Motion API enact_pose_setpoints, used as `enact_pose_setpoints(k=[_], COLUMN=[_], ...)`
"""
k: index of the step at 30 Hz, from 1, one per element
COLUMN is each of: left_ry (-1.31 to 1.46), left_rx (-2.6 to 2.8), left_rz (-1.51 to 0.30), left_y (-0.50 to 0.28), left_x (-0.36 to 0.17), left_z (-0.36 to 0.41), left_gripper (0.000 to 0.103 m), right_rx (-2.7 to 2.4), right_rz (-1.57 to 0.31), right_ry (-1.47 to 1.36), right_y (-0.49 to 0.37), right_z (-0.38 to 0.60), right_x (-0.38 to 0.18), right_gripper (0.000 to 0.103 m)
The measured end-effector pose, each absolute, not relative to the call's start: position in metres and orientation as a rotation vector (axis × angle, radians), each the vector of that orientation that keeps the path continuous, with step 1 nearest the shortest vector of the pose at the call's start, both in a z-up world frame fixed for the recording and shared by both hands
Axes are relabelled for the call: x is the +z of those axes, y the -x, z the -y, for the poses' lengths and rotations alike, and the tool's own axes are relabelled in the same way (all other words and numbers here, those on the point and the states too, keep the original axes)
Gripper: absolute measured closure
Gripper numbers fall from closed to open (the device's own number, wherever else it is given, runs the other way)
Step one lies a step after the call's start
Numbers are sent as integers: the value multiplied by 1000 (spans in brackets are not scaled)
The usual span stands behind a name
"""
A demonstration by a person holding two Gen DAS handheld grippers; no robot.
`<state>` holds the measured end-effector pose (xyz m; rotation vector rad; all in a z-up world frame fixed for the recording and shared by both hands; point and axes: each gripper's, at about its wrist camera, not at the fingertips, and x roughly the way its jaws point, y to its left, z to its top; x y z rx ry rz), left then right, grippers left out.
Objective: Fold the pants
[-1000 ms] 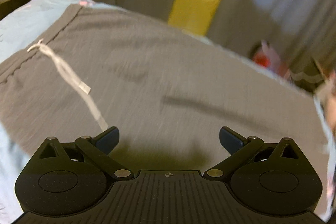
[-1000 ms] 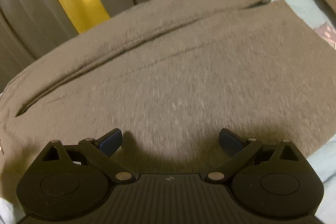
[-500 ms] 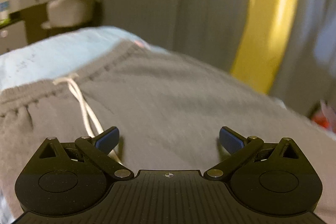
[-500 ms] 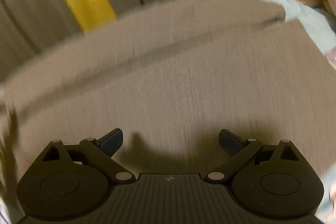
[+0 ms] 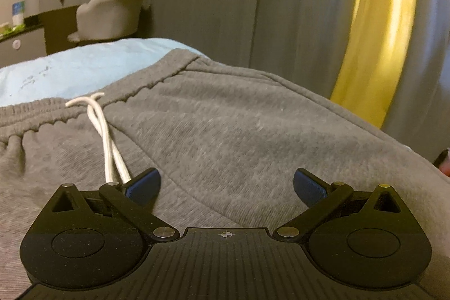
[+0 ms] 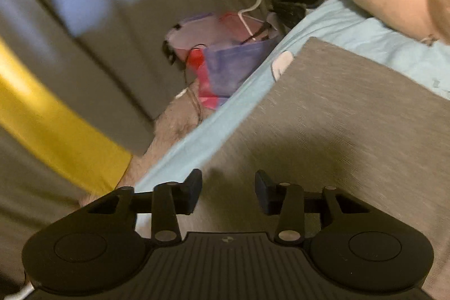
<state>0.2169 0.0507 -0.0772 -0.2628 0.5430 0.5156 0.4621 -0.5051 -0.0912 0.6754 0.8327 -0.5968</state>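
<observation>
Grey fleece sweatpants [image 5: 225, 131] with a ribbed elastic waistband and white drawstring [image 5: 104, 137] lie flat on the pale blue bed sheet [image 5: 70, 66], filling the lower frame. The left gripper [image 5: 226, 184] has its jaws spread wide above the fabric; the right gripper [image 6: 228, 191] has jaws that have just been closing, half apart, pinching nothing. A purple-and-pink bag [image 6: 225, 61], upper centre, has unclear contents.

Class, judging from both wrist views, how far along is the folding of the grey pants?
Done: the grey pants lie flat on the blue bedsheet. In hand: nothing gripped; the left claw is open near the drawstring, and the right claw has been closing at the fabric's edge. Left: grasping and folding.
</observation>
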Motion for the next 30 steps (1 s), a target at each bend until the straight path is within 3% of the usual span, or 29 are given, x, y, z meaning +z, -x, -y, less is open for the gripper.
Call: enact_pose_setpoints(k=[2, 4, 5, 7, 10, 14, 19, 22, 26, 30], left_ry=[255, 249, 249, 257, 275, 309, 340, 384, 447, 512], left_rx=[523, 527, 528, 525, 520, 505, 488, 459, 414, 321], left_rz=[-543, -541, -541, -539, -537, -537, -535, -519, -524, -536], left_y=[-219, -220, -220, -220, -219, -218, -216, -210, -201, -197], left_x=[-78, -78, -79, -79, -79, -80, -78, -75, -66, -57], left_z=[-50, -49, -49, -50, -53, -59, -64, -70, -73, -73], left_gripper=[0, 0, 0, 0, 0, 0, 0, 0, 0, 0], right_rx=[-654, -681, -706, -771, -753, -685, -639, -688, -775, -697], right_rz=[-880, -872, -863, -876, -864, -712, -475, -483, -640, -524], right_ry=[-664, -657, -630, -541, -465, -495, -610, -643, -703, -996], right_y=[-483, -496, -500, -504, -490, -427, -267, -189, -133, -95], right_z=[509, 511, 509, 504, 496, 492, 475, 459, 469, 503], right_x=[-103, -110, -111, -115, -111, -70, -32, -56, -107, -121], right_gripper=[51, 40, 43, 75, 97, 99, 99, 100, 98, 93])
